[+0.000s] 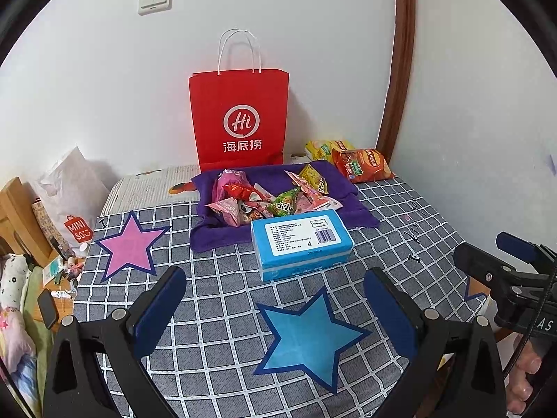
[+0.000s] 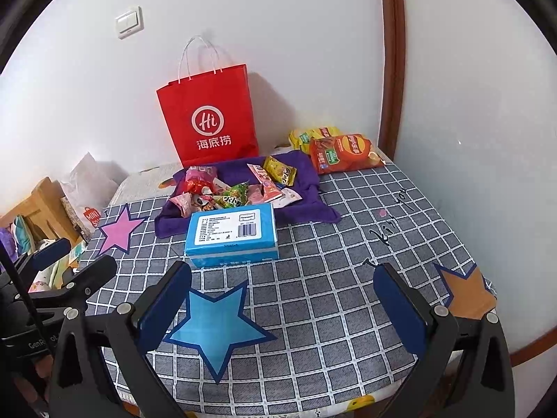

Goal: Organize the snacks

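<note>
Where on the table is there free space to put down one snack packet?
Free: the checked cloth right of the blue tissue pack, toward the orange star, and the strip between the pink star and blue star. Crowded: the purple cloth heaped with snacks, and the back corner with chip bags.

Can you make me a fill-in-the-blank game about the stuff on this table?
1. The small snacks are piled on a ____ cloth.
2. The paper bag by the wall is ____.
3. The blue box sits between the snack pile and the ____ star.
4. Both the left gripper and the right gripper are ____.

Missing words: purple; red; blue; open
</note>
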A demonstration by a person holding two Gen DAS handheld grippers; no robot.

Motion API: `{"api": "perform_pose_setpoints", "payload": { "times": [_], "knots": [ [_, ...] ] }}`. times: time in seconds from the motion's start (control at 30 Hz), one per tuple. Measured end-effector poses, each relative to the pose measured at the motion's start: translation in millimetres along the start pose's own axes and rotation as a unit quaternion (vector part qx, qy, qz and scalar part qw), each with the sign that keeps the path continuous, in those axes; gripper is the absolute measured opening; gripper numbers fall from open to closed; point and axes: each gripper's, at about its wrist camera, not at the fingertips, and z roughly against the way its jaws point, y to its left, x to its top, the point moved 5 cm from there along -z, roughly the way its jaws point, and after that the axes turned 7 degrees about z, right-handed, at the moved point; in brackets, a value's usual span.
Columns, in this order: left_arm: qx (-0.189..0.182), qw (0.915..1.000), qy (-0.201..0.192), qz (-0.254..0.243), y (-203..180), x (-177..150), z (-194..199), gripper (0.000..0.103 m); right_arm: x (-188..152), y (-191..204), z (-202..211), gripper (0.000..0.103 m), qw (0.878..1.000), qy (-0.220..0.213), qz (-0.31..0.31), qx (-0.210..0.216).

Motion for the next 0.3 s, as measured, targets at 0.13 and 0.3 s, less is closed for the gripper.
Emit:
{"api": "perform_pose_setpoints", "payload": {
  "times": [0.13, 0.3],
  "knots": [
    [0.0, 1.0, 0.002, 0.002, 0.3, -1.0, -1.5, 0.103, 0.6, 0.6, 0.0, 0.102, 1.0, 0.0, 0.002, 0.0],
    [-0.001, 1.0, 0.001, 0.006, 5.7, -2.5, -8.6, 0.103, 1.3, 3.5, -0.7, 0.102, 1.0, -0.001, 0.003, 0.004]
  ]
}}
